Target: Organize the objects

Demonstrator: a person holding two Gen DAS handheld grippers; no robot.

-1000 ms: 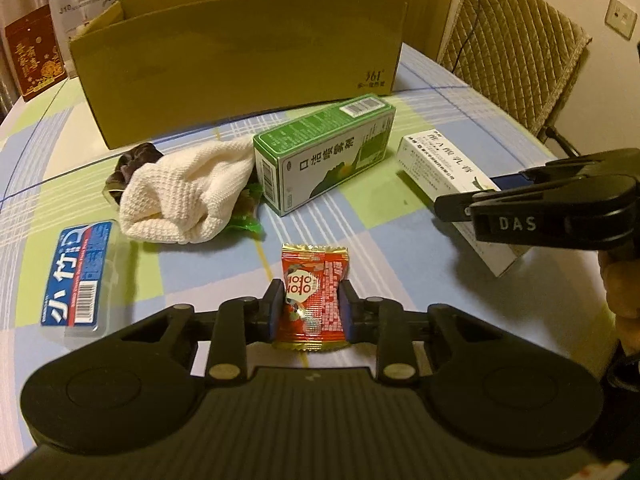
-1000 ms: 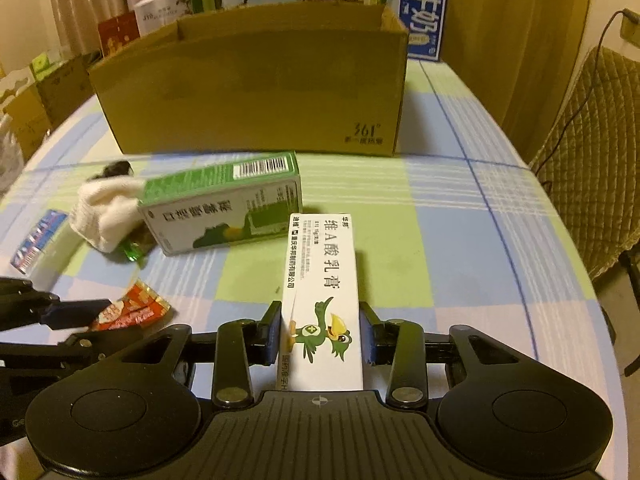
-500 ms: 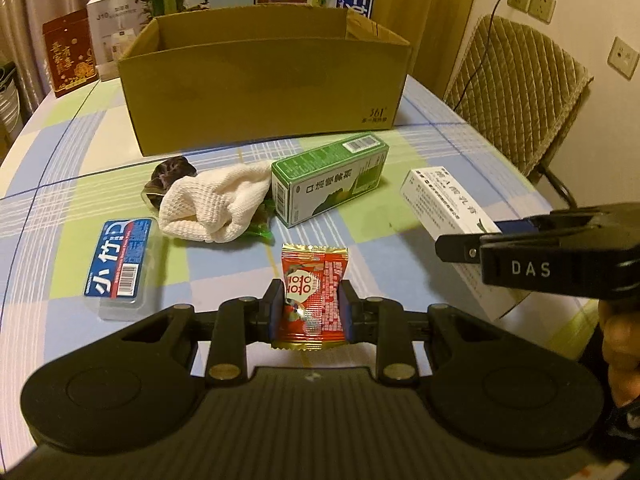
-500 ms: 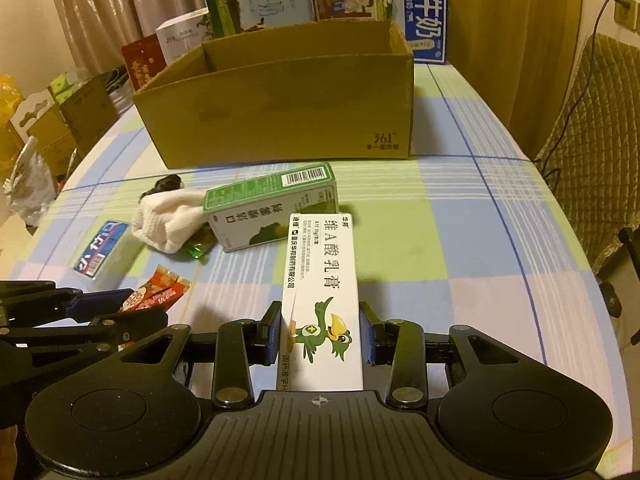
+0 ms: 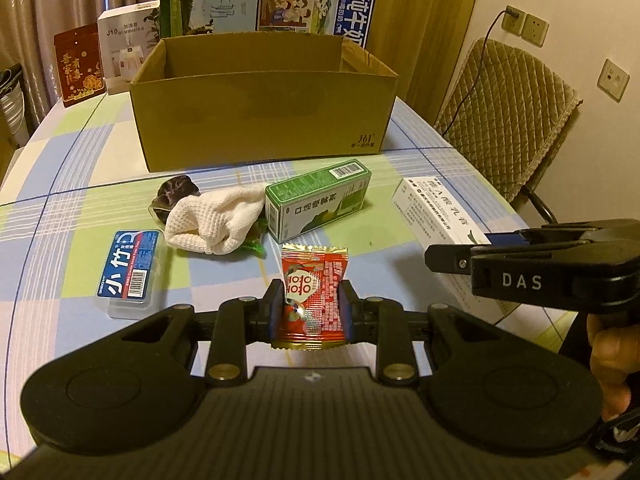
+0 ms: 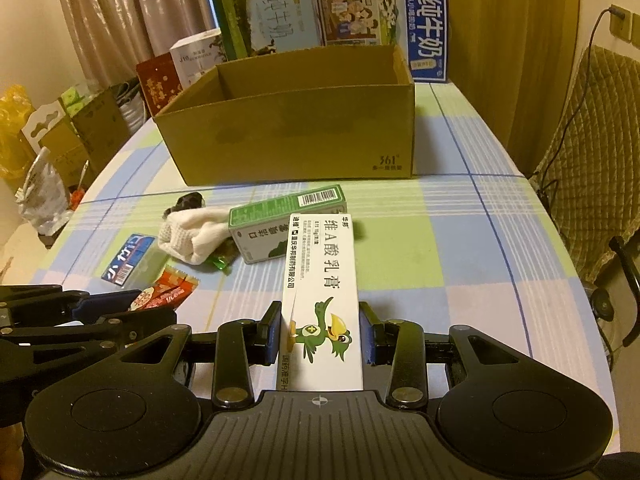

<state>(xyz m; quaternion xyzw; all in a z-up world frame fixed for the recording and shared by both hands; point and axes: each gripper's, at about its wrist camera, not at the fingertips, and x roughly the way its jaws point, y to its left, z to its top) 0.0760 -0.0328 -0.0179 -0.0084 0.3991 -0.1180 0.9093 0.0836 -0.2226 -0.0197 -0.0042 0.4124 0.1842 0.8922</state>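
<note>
My left gripper (image 5: 310, 306) is shut on a red snack packet (image 5: 314, 292), held above the checked tablecloth (image 5: 60, 184). My right gripper (image 6: 322, 332) is shut on a long white ointment box (image 6: 322, 288) with a green bird print; the same box (image 5: 436, 216) shows at the right in the left wrist view. An open cardboard box (image 5: 260, 100) stands at the back of the table, its visible inside bare. Between it and the grippers lie a green carton (image 5: 316, 204), a cream knitted cloth (image 5: 216, 220), a dark wrapped item (image 5: 176, 194) and a blue-labelled clear case (image 5: 130, 268).
Milk cartons and gift boxes (image 5: 120, 52) stand behind the cardboard box. A quilted chair (image 5: 508, 120) is at the table's right edge. Bags and boxes (image 6: 48, 152) crowd the floor to the left. A green wrapper (image 6: 222, 262) peeks from under the cloth.
Both grippers have risen and drawn back with their loads, so the cardboard box now shows its inside. Objects on the table have not moved.
</note>
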